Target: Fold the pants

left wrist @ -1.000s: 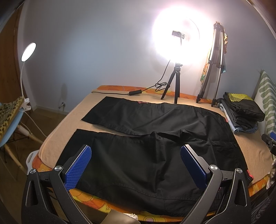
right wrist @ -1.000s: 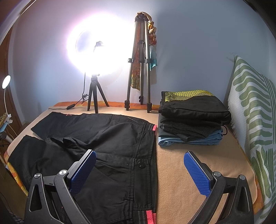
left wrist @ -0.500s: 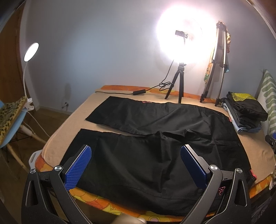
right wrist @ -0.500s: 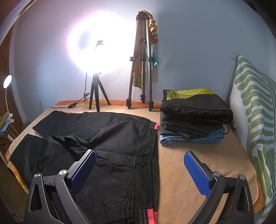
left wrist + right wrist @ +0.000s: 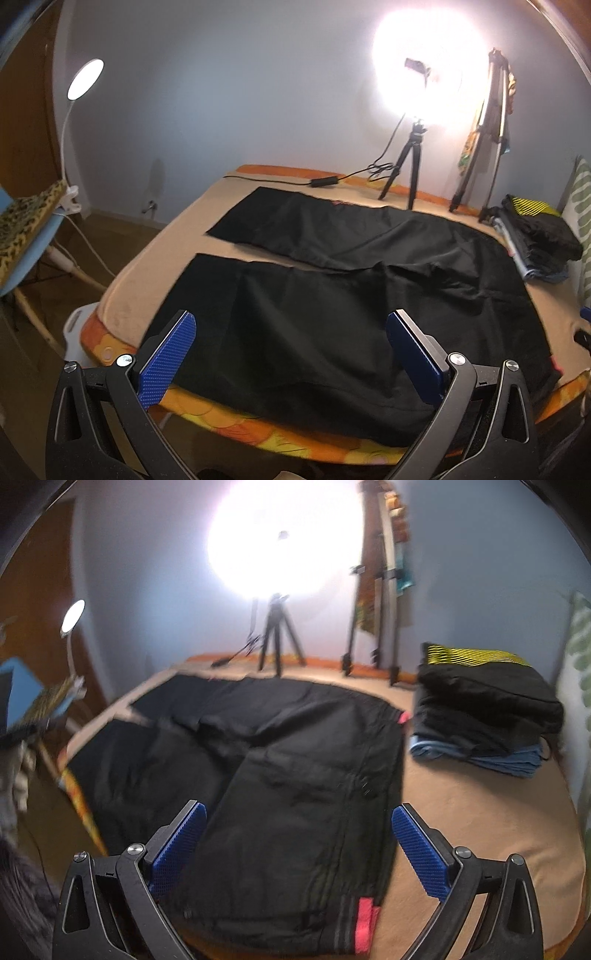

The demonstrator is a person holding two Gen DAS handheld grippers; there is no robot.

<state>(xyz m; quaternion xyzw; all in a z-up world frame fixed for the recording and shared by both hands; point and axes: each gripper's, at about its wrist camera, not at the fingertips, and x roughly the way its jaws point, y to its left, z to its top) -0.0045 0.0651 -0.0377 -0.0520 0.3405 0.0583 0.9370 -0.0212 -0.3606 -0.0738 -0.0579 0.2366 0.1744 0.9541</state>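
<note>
- Blue-grey walls and a glaring ring light [image 5: 428, 62] back the bed [image 5: 480, 812], whose tan cover carries everything.
- My pants [image 5: 332, 314] lie flat across the bed, legs spread apart toward the left, waistband toward the stack of folded clothes [image 5: 487, 716] on the right.
- My left tongs [image 5: 291, 362] hang wide open above the near leg, holding nothing; my right tongs [image 5: 299, 845] are just as wide open and empty, over the waist end.
- Risk, as I judge it: the near leg hangs a little over the bed's front edge, so a pinch that catches only one layer could drag the fabric off or bunch it.
- Another risk: the crotch area is rumpled where the legs meet, and folding over it would lock in a crease.
- A tripod [image 5: 406, 166] and its cable stand just beyond the far leg; a wide swing could snag them.
- Hard to read: the right view is motion-blurred, black cloth hides seams, and glare washes out the lamp head.
</note>
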